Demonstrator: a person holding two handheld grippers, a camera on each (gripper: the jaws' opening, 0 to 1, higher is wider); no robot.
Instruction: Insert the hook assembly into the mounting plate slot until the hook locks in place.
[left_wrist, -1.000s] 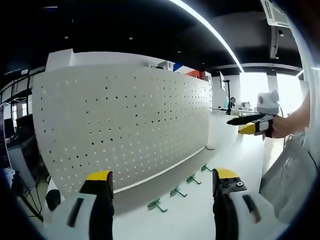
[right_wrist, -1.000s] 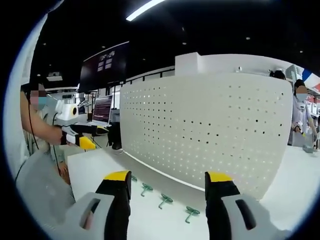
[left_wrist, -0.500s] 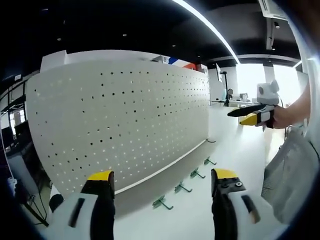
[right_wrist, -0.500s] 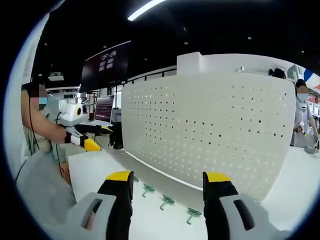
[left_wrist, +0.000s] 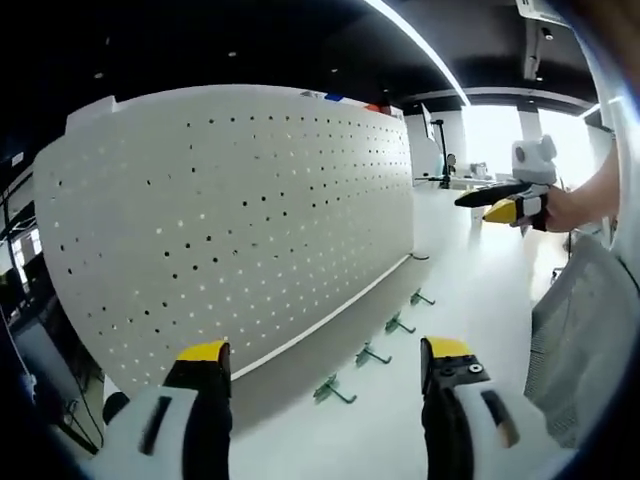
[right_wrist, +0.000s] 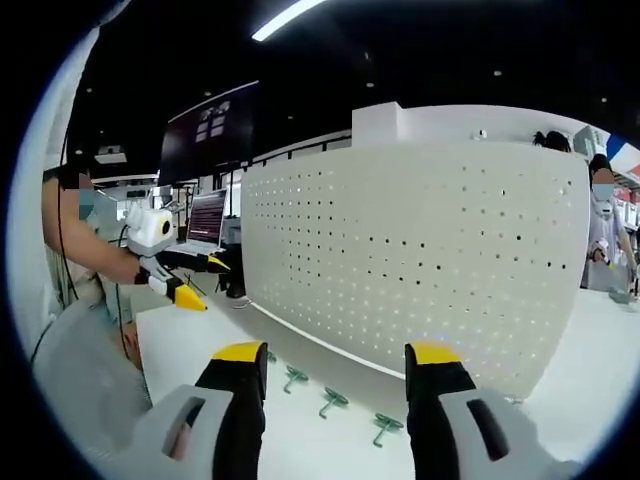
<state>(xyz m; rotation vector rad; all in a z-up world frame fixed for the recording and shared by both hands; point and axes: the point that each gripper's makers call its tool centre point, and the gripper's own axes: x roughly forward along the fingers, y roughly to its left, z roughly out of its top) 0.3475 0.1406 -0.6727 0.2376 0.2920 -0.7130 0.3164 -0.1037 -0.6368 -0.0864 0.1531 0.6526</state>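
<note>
A white perforated mounting plate (left_wrist: 230, 220) (right_wrist: 420, 260) stands upright on the white table. Several green hooks lie in a row along its foot: the nearest hook (left_wrist: 333, 391), another hook (left_wrist: 372, 356), a third hook (left_wrist: 399, 325) in the left gripper view, and a hook (right_wrist: 294, 377), a hook (right_wrist: 333, 402) and a hook (right_wrist: 384, 427) in the right gripper view. My left gripper (left_wrist: 325, 358) is open above the table, short of the hooks, nothing between its jaws. My right gripper (right_wrist: 335, 358) is open too, above its hooks. Each gripper appears in the other's view: right gripper (left_wrist: 497, 203), left gripper (right_wrist: 185, 280).
The white table (left_wrist: 470, 290) (right_wrist: 190, 340) runs along the plate's front with free room. A person's sleeve (left_wrist: 585, 330) fills the right edge of the left gripper view. A laptop (right_wrist: 205, 222) and people stand in the background.
The left gripper has moved closer to the plate and tilted, so the plate looks larger and the hooks sit lower-right. The right gripper is almost still. Both stayed open.
</note>
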